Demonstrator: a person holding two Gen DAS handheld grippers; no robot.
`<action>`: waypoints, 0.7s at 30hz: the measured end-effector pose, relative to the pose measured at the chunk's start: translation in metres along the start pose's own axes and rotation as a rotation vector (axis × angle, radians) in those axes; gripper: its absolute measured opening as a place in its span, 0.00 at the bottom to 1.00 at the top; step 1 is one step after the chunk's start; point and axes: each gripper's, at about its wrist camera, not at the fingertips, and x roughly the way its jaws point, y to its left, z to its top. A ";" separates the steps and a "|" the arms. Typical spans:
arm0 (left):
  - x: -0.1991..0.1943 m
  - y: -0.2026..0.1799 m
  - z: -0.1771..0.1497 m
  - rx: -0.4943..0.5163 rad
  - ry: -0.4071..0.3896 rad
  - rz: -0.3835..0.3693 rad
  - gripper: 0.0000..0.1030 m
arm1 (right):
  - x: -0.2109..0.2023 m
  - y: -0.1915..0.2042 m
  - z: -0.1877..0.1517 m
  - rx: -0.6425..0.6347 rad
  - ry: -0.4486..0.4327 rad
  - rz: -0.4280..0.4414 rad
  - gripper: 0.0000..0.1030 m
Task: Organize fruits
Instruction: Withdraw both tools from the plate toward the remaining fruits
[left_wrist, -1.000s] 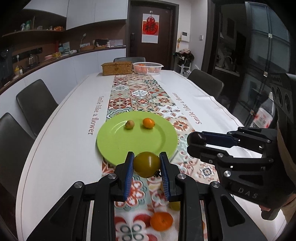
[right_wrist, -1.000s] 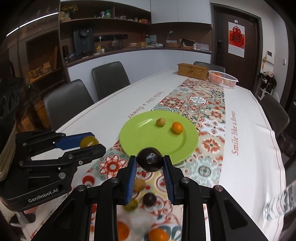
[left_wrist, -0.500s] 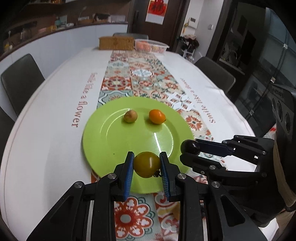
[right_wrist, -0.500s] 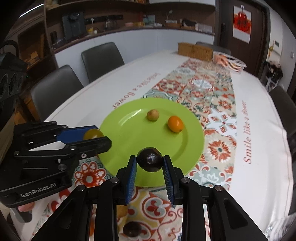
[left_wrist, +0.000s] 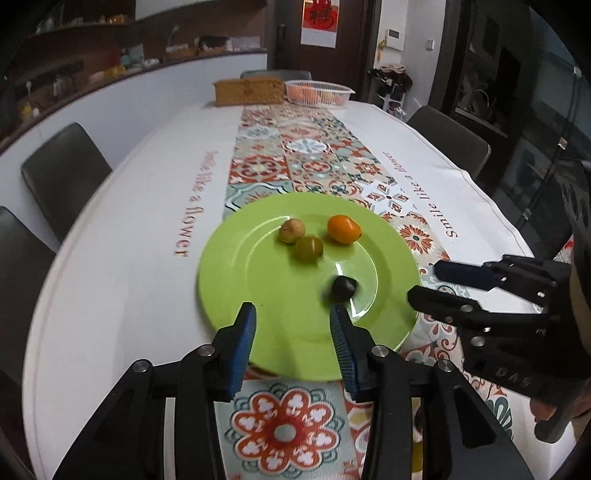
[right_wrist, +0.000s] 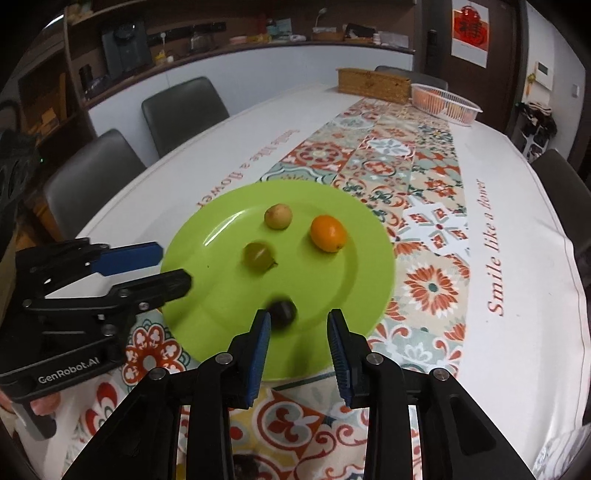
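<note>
A round, glossy lime-green plate (left_wrist: 236, 280) carries four small fruits: a bright orange oval fruit (left_wrist: 344, 229), a pale tan-yellow round fruit (left_wrist: 292, 230), a yellow-green round fruit (left_wrist: 308, 249) with faint lighter streaks, and a near-black dark fruit (left_wrist: 343, 288). Under the plate runs a patterned table runner (left_wrist: 295, 155) of tile motifs in orange-red, teal and cream, on a white tablecloth (left_wrist: 122, 229) lettered in brownish red. Beyond the plate sit a tan woven box (left_wrist: 249, 92) and a translucent white basket (left_wrist: 317, 93) with orange contents.

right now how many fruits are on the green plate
4 on the green plate: tan fruit and orange fruit at the far side, green fruit mid-plate, dark fruit nearest the grippers.
</note>
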 end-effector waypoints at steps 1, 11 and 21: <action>-0.007 -0.002 -0.002 0.007 -0.016 0.010 0.44 | -0.004 0.000 0.000 0.002 -0.012 0.001 0.39; -0.080 -0.023 -0.022 0.029 -0.139 0.095 0.65 | -0.079 0.017 -0.021 -0.058 -0.179 -0.060 0.56; -0.133 -0.060 -0.063 0.101 -0.223 0.162 0.89 | -0.137 0.023 -0.061 -0.054 -0.261 -0.061 0.68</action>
